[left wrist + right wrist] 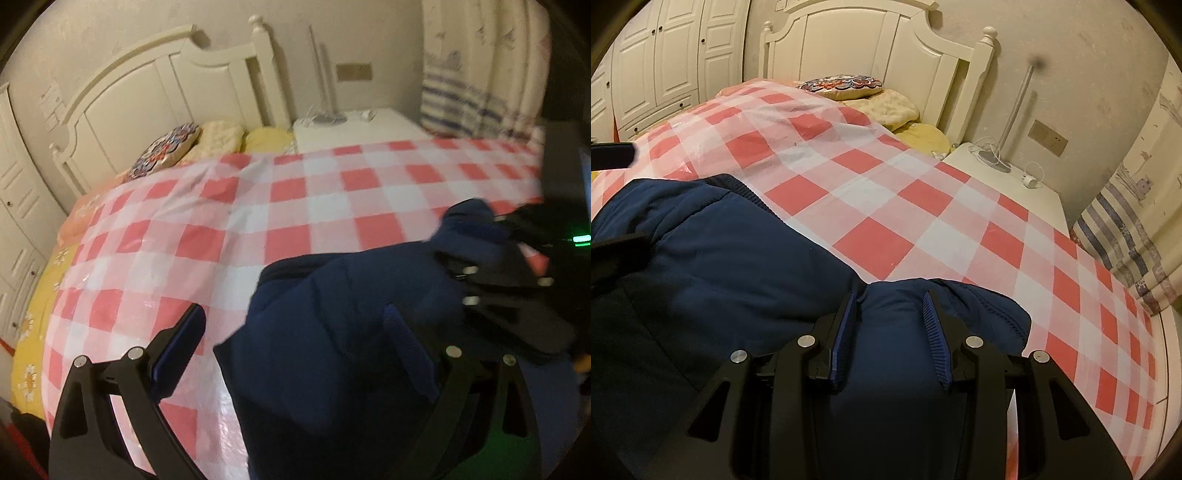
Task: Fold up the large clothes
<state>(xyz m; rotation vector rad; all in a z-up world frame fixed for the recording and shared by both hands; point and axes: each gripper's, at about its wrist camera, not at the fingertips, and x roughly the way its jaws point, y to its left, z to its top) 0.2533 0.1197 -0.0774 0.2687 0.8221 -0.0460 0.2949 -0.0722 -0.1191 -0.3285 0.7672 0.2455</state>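
A bulky dark navy padded jacket [738, 280] lies in front of me on the bed, over the red-and-white checked plastic sheet [871, 206]. Its quilted fabric is puffy and rumpled, bunched into thick rounded folds rather than spread flat. A ribbed knit edge [738, 186] of the same navy runs along its far border, and another ribbed band curves round the fold at its right end. That right-hand fold bulges up between my right fingers [846, 332], whose ridged blue pads press on it from both sides.
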